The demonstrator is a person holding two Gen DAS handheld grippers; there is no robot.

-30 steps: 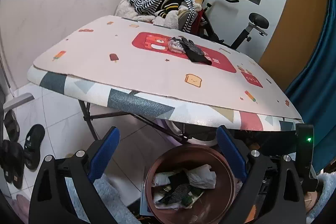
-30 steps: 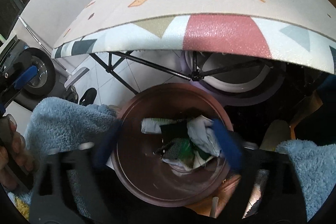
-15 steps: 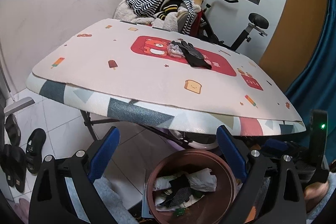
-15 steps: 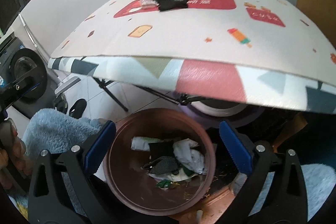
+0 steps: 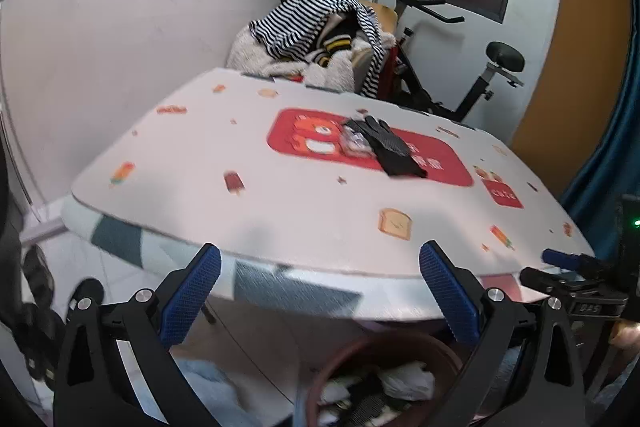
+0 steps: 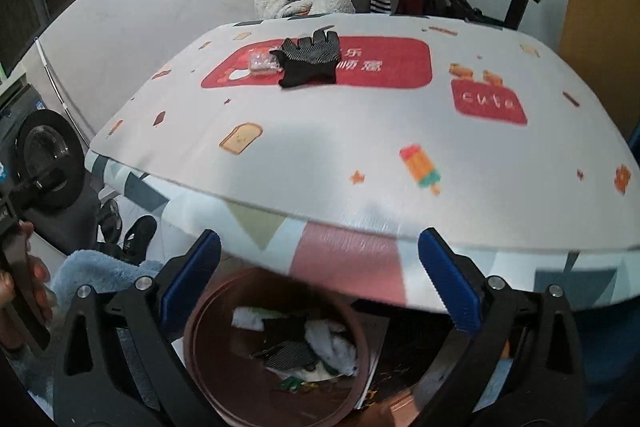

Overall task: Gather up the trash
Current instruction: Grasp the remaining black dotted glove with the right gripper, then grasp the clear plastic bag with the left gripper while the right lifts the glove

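The left claw [image 5: 320, 291] is empty, its jaws opening wide. The right claw [image 6: 319, 277] is released too, nothing between its jaws. Below both, at 6 o'clock, the brown bin [image 6: 208, 359] holds crumpled trash [image 6: 316, 347]. On the tabletop [image 6: 360, 147], toward 12 o'clock, a black glove [image 6: 310, 61] touches a clear wrapper [image 6: 262, 61].

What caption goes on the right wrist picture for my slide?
Empty open right claw above the brown trash bin, black glove left on the table.
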